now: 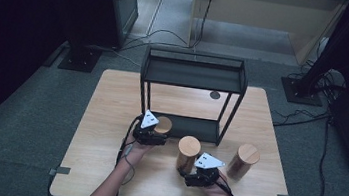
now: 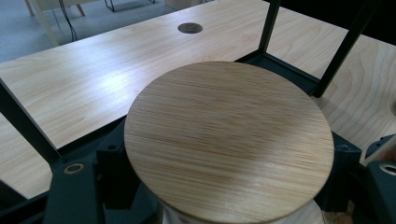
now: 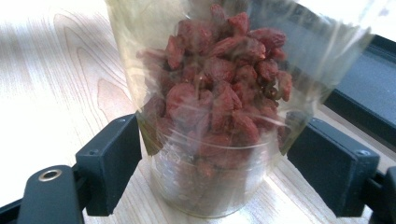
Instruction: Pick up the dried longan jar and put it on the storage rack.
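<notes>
While low, both tools (image 1: 151, 136) (image 1: 201, 177) jar-straddling.

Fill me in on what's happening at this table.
A person works two handheld grippers among three wooden-lidded jars in front of a black shelf rack. The left gripper has its jaws around the left jar. The right gripper straddles the middle jar of red dried fruit. The third jar stands untouched.

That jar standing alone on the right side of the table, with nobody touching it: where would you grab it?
Probably by its round body, below the wooden lid. The free jar stands upright, a tall cylinder whose lid overhangs slightly, so jaws closing from opposite sides under it should seat well. I'd come in level from the person's side, the near edge, where the table is bare; the black shelf rack stands behind.
</notes>
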### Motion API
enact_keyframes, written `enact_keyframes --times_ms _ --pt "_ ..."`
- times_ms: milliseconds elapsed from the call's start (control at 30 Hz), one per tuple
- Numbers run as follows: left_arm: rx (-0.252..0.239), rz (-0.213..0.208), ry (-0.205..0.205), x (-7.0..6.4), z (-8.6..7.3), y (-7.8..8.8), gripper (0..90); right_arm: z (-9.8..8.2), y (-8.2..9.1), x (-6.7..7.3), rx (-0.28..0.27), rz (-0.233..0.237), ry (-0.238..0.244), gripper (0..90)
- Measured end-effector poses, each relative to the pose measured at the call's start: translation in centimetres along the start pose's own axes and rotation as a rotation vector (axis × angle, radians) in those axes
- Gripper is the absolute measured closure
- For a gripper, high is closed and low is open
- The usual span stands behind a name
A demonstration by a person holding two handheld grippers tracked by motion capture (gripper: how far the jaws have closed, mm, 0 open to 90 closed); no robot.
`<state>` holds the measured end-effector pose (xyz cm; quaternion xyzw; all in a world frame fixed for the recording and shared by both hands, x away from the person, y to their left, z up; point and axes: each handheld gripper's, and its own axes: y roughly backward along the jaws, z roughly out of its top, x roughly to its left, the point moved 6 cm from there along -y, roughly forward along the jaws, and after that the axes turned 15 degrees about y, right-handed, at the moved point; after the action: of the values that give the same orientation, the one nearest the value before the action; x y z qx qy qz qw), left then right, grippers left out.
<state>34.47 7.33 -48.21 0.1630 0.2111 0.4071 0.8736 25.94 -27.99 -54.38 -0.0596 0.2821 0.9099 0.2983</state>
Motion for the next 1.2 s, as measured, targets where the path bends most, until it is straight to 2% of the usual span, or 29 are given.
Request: enact_keyframes --times_ms 167,467,600,733,1200 --pt "-0.002 -0.012 0.003 0.0 0.2 -0.2 25.6 0.0 0.0 0.0 -0.001 0.001 0.000 17.6" --pt "0.009 -0.002 -0.025 -0.3 0.7 -0.9 25.7 0.0 0.0 0.0 -0.002 0.000 -0.001 17.6" --pt "0.010 -0.005 -0.022 -0.3 0.9 -1.1 25.6 0.0 0.0 0.0 -0.002 -0.001 -0.001 17.6" --pt "0.012 -0.016 -0.003 0.0 1.0 -1.3 25.6 0.0 0.0 0.0 -0.002 -0.001 -0.001 17.6" --pt "0.022 0.020 -0.023 -0.3 1.5 -2.3 25.6 0.0 0.0 0.0 -0.001 -0.001 -0.001 17.6"
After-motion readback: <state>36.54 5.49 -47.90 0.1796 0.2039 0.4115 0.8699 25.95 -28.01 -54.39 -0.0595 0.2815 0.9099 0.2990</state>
